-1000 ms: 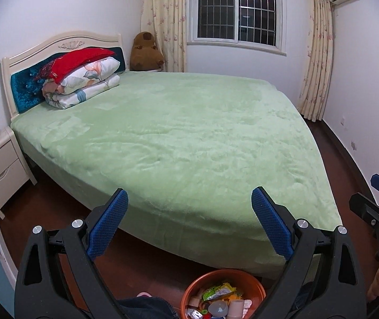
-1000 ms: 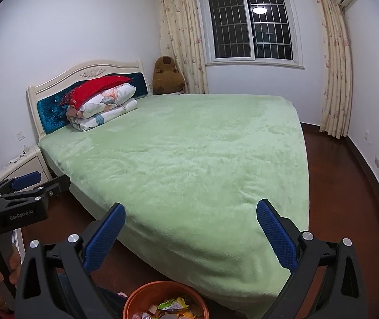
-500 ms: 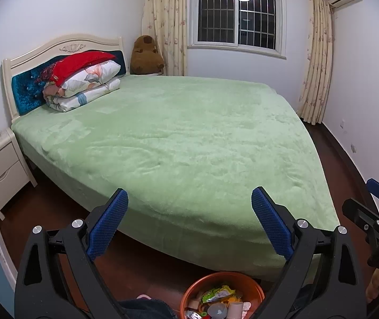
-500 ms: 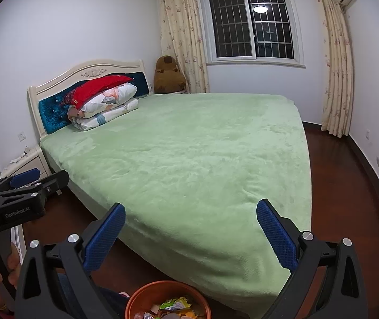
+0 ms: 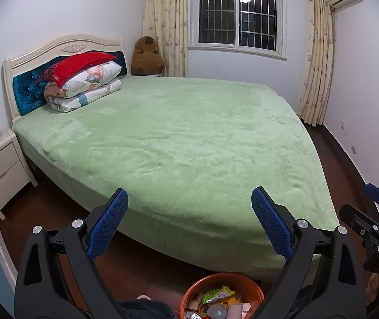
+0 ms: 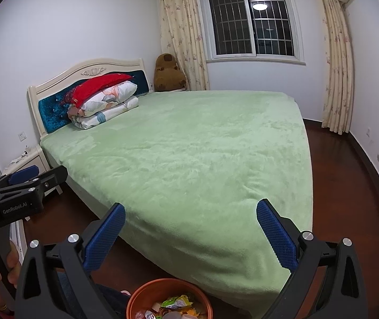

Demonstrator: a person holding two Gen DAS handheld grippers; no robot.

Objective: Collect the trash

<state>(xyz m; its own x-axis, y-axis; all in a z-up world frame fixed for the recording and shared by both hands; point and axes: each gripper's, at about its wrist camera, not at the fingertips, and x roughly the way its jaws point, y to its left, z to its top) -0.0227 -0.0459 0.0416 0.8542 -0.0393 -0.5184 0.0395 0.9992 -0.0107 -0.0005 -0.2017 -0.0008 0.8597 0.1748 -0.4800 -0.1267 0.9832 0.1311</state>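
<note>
An orange bin [image 5: 253,289] full of wrappers, cups and other trash [image 5: 217,296] stands on the floor at the foot of the bed; it also shows in the right wrist view [image 6: 141,293]. My left gripper [image 5: 189,222] is open and empty, held above the bin and facing the bed. My right gripper [image 6: 190,235] is open and empty, also above the bin. Each gripper shows at the edge of the other's view, the right one [image 5: 375,220] and the left one [image 6: 24,183].
A large bed with a green blanket [image 5: 189,138] fills the room. Folded quilts and a red pillow [image 5: 83,82] lie at the headboard. A white nightstand [image 5: 0,170] stands left. A brown plush toy [image 5: 147,58] sits by the curtains. Dark wood floor [image 6: 343,186] runs along the right.
Both grippers have tilted up slightly and drawn back a little, so the bin sits lower in both views. Both stay open.
</note>
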